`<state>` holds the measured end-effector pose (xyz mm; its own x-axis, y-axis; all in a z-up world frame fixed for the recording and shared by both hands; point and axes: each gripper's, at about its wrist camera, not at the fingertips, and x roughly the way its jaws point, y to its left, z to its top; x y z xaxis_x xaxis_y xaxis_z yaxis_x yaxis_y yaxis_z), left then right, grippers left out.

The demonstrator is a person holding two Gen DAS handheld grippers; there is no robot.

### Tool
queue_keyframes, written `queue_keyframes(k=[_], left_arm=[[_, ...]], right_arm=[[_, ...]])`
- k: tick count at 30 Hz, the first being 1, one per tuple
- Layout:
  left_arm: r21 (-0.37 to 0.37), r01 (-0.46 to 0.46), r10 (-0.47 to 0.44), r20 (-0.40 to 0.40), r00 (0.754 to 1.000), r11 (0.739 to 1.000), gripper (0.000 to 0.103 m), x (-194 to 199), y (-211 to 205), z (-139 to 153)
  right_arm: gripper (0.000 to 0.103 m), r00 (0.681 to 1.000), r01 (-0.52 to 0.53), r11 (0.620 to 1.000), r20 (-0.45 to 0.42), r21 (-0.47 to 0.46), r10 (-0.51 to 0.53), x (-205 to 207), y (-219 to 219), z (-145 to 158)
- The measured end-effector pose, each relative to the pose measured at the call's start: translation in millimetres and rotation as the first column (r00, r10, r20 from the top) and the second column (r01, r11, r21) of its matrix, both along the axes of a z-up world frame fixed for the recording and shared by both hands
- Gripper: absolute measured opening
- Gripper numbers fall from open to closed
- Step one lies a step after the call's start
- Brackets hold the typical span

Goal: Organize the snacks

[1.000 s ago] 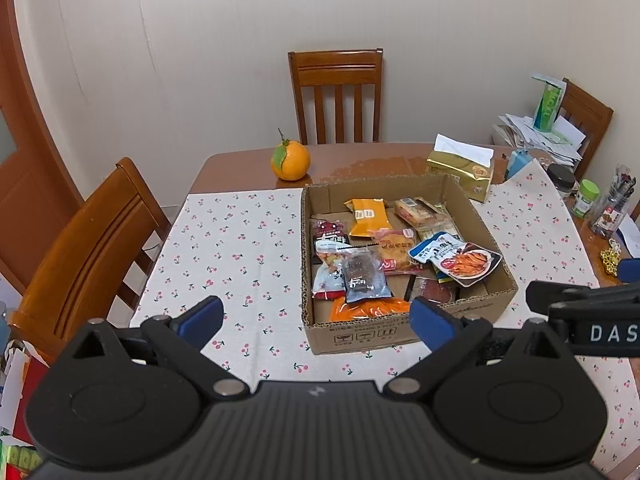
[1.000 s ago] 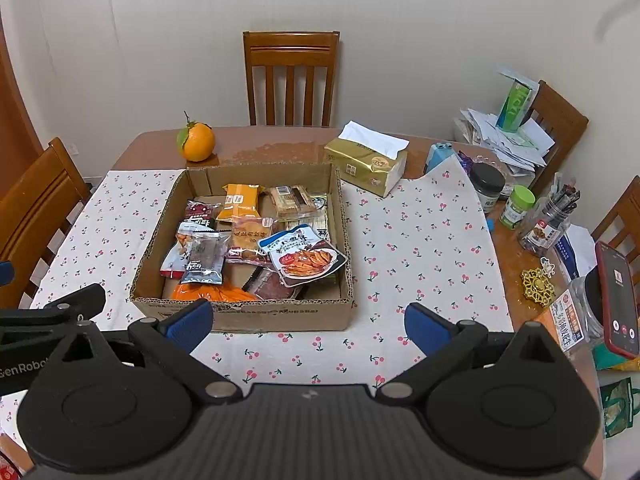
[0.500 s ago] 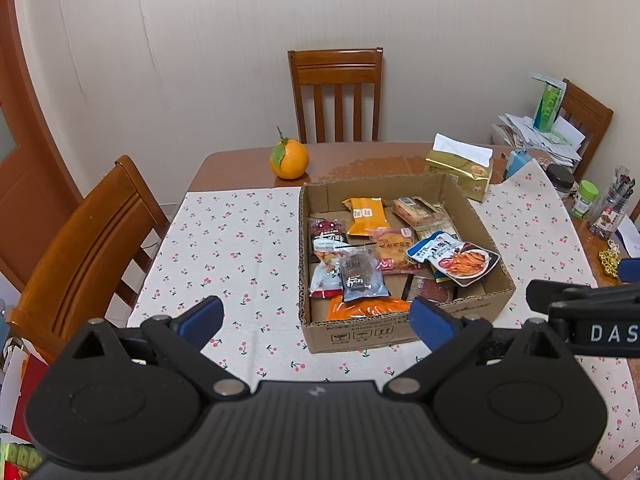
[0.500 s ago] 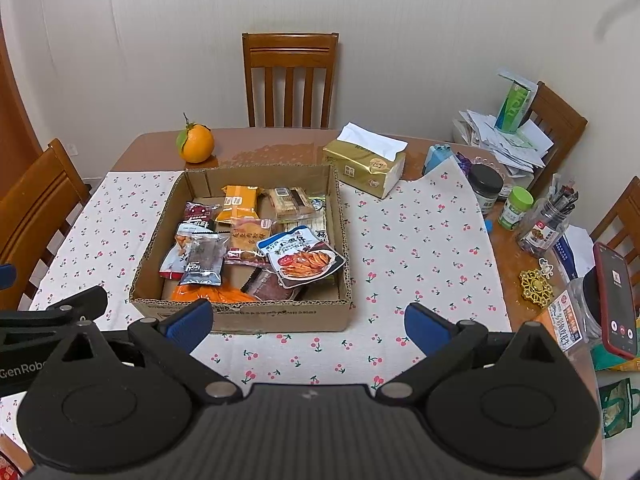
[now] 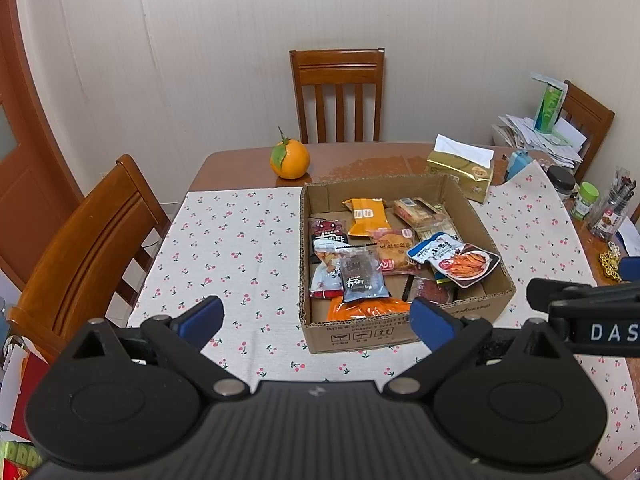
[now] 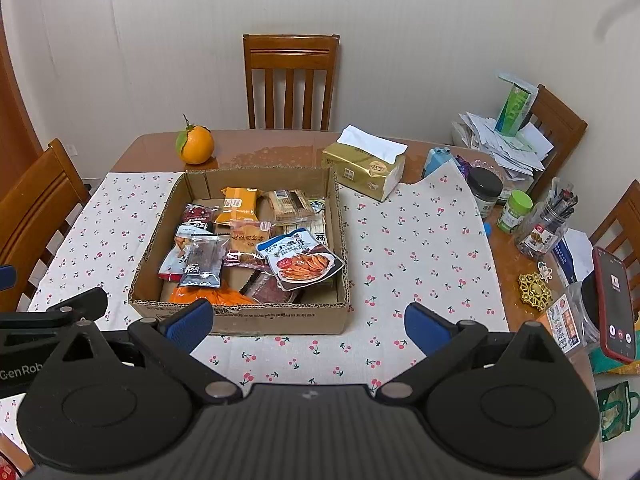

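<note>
A cardboard box point(image 5: 500, 276) point(image 6: 280, 320) stands on the cherry-print tablecloth and holds several snack packets. On top lie a blue-white packet with an orange food picture point(image 5: 456, 258) point(image 6: 300, 260), a dark clear packet point(image 5: 362, 274) point(image 6: 202, 260) and an orange packet point(image 5: 366, 216) point(image 6: 239, 204). My left gripper point(image 5: 316, 322) is open and empty, above the cloth at the box's near left. My right gripper point(image 6: 308, 326) is open and empty, over the box's near right corner. Each gripper's body shows at the edge of the other's view.
An orange point(image 5: 290, 159) point(image 6: 195, 145) and a gold tissue pack point(image 5: 460, 170) point(image 6: 366, 168) lie behind the box. Jars, a pen jar point(image 6: 544, 224), papers and a phone point(image 6: 614, 308) crowd the right side. Wooden chairs stand at the left point(image 5: 84, 248), back point(image 6: 291, 80) and right.
Both grippers have drifted slightly; the box sits a touch lower and nearer in the right wrist view. Both stay open and empty.
</note>
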<state>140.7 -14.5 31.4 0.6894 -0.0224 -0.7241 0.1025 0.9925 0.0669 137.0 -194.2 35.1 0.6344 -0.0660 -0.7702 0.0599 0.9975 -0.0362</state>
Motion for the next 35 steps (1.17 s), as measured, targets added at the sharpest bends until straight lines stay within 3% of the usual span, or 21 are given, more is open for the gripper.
queue_keyframes(k=[35], left_arm=[[-0.002,-0.001,0.001,-0.014,1.0,1.0,0.099,1.9,-0.5,0.6]], right_arm=[[0.103,1.0,-0.005,1.0,0.0,-0.013,0.005,0.2,0.3,0.9]])
